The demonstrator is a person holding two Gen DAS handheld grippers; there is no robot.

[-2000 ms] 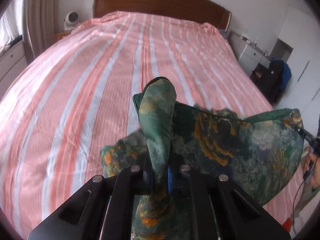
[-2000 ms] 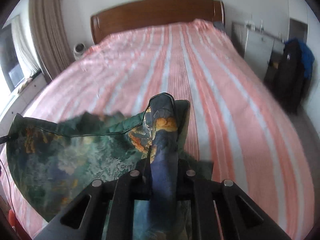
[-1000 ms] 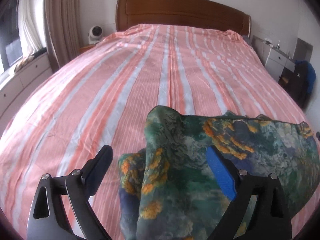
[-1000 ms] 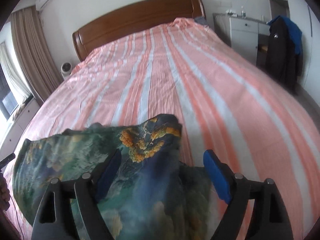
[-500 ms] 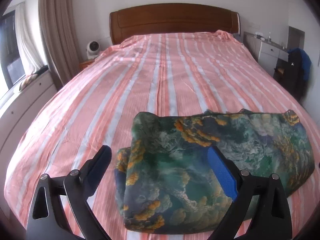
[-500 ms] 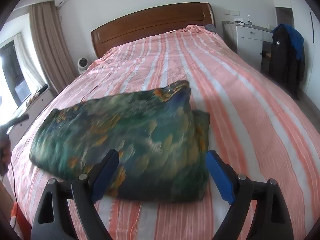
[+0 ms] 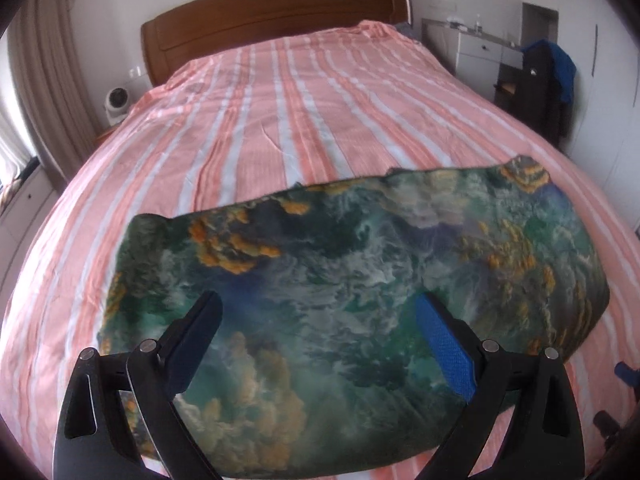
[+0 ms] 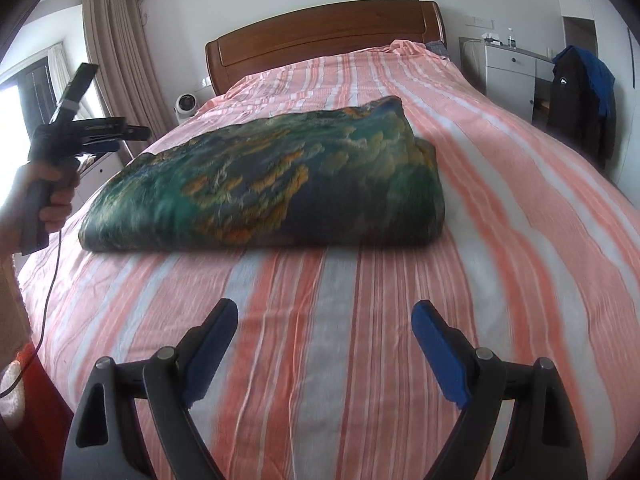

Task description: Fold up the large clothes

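Note:
A folded green garment (image 7: pixel 352 280) with orange and blue print lies flat on the striped pink bed (image 7: pixel 304 92). My left gripper (image 7: pixel 320 340) is open and empty, hovering just above the garment's near edge. In the right wrist view the garment (image 8: pixel 280 180) lies further off on the bed (image 8: pixel 360 300). My right gripper (image 8: pixel 324 340) is open and empty over bare sheet, well short of the garment. The left gripper (image 8: pixel 116 136) shows there too, held in a hand at the far left, above the bed's left side.
A wooden headboard (image 7: pixel 276 12) stands at the far end. A white dresser (image 7: pixel 480 52) and a chair with dark and blue jackets (image 7: pixel 548 80) stand right of the bed. A small white fan (image 7: pixel 117 100) and curtains (image 7: pixel 44 92) are on the left.
Both grippers opened and let go of the garment, which dropped folded onto the bed. Both have since drawn back, the right one farther.

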